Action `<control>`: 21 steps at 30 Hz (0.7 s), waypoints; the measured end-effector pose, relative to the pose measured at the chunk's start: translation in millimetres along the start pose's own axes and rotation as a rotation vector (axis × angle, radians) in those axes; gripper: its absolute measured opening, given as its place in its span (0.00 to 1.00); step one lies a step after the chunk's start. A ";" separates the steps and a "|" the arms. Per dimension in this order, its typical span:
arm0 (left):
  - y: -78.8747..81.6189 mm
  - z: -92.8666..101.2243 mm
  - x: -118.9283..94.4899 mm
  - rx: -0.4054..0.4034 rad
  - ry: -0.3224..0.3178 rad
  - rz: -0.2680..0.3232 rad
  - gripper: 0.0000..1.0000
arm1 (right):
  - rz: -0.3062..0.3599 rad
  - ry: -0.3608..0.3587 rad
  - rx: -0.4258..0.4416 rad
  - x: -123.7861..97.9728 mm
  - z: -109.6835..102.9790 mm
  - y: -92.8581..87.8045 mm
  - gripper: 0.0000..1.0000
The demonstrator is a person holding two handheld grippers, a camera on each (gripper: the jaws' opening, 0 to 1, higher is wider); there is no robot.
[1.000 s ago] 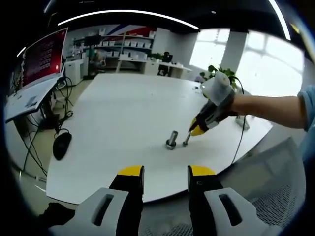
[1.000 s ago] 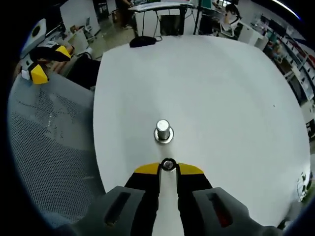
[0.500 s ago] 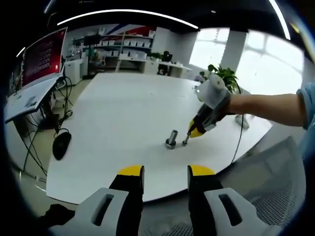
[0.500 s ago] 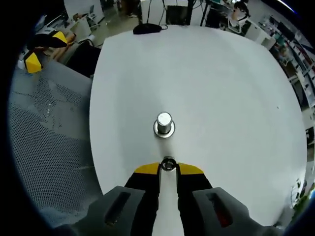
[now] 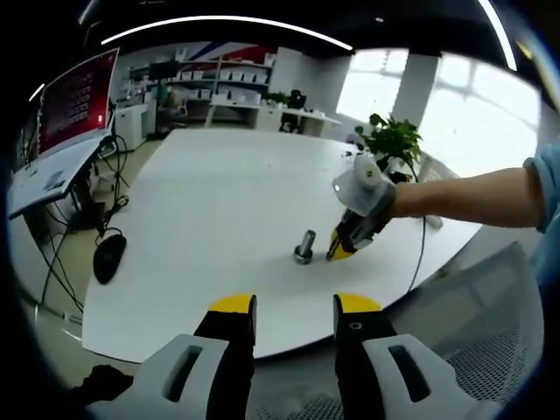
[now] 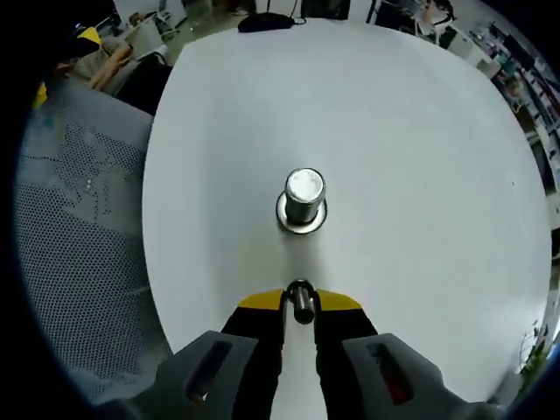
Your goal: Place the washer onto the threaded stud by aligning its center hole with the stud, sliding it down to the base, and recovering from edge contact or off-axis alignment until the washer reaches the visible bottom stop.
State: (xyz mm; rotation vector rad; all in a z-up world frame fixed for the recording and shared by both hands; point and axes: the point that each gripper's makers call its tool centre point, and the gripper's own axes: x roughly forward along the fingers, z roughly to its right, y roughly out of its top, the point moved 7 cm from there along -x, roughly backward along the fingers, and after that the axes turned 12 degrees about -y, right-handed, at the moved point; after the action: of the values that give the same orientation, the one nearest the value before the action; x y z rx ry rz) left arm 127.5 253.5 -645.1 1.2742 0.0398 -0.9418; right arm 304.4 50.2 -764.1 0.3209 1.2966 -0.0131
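Right tool (image 6: 300, 302) is clamped on the washer (image 6: 301, 304), apart from the stud (image 6: 303, 199) standing at 12 o'clock on the white bench (image 6: 420, 175). Left tool (image 5: 293, 308) hangs spread apart off the bench's edge, its view catching the stud's side profile.

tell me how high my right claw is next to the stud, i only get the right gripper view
observer: in the left gripper view the right claw with the washer sits low beside the stud, about level with it, not above its top.
operator: whats the other one doing
observer: the left claw is open and empty, held off the near edge of the table, well short of the stud.
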 end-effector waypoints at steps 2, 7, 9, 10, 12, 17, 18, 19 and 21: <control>-0.2 0.0 0.0 0.001 0.000 -0.002 0.33 | 0.000 0.003 0.000 -0.4 -0.9 -0.2 0.13; -0.2 0.0 -0.1 0.000 0.001 0.000 0.33 | 0.019 -0.003 -0.057 0.3 -1.4 -1.9 0.26; -0.2 0.1 -0.1 0.001 0.001 0.001 0.33 | 0.034 -0.012 0.002 0.9 -1.8 -2.3 0.42; -0.2 0.1 -0.1 0.001 0.001 0.001 0.33 | 0.072 0.031 0.012 -1.2 -4.9 -1.0 0.34; -0.2 0.2 -0.1 0.002 -0.001 0.001 0.33 | 0.070 0.032 0.044 -5.4 -3.3 -5.4 0.30; -0.2 0.3 -0.1 0.003 -0.001 0.000 0.33 | 0.073 0.014 0.062 -11.2 5.5 -20.8 0.35; -0.2 0.3 -0.1 0.004 -0.001 0.000 0.33 | 0.077 0.006 0.079 -12.5 8.4 -24.5 0.35; -0.1 0.3 -0.1 0.004 -0.001 0.000 0.33 | 0.078 0.002 0.119 -14.2 11.7 -30.2 0.35; 0.0 0.2 -0.1 0.004 -0.001 0.001 0.33 | 0.081 0.007 0.163 -17.4 17.2 -41.1 0.35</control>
State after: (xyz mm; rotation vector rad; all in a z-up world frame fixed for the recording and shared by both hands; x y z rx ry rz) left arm 127.4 253.3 -645.0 1.2769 0.0364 -0.9418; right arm 308.1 3.8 -753.0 0.5133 1.2911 -0.0488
